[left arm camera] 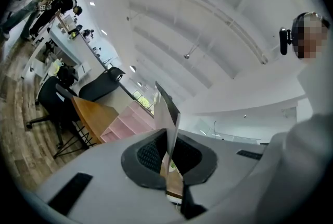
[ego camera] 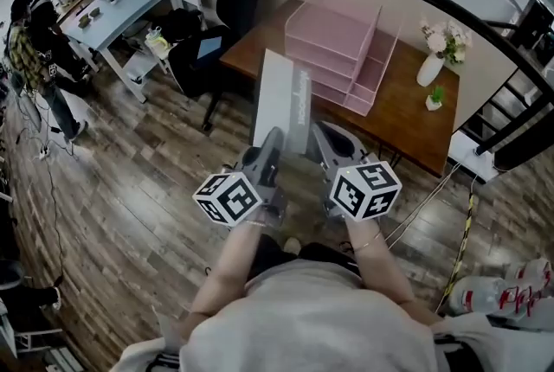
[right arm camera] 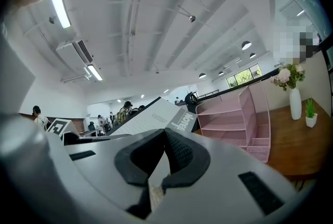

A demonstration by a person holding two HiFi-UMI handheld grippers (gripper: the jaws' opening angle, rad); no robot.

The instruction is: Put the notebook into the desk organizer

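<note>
Head view, notebook: we see the pale grey notebook (ego camera: 281, 98) held in the air, tilted, on the near side of the desk organizer (ego camera: 339, 50). Its far edge overlaps the organizer's front left corner in the picture, and it is not in any tray.
Left gripper: our left gripper (ego camera: 273, 141) is clamped on the left part of the notebook's near edge. In the left gripper view the thin cover stands edge-on between the pressed pads, rising toward the organizer.
Right gripper: our right gripper (ego camera: 318, 137) is clenched on the same near edge, just beside the left one. In the right gripper view a pale sheet runs down between its pads, and the printed cover spreads away toward the organizer.
Desk organizer: pink, with stacked open trays, standing on the wooden desk (ego camera: 407, 124) beyond both grippers.
Vase: a white vase (ego camera: 430, 67) with flowers stands right of the organizer, with a small potted plant (ego camera: 434, 99) just beside it.
Chair: a black office chair (ego camera: 216, 24) stands left of the organizer.
</note>
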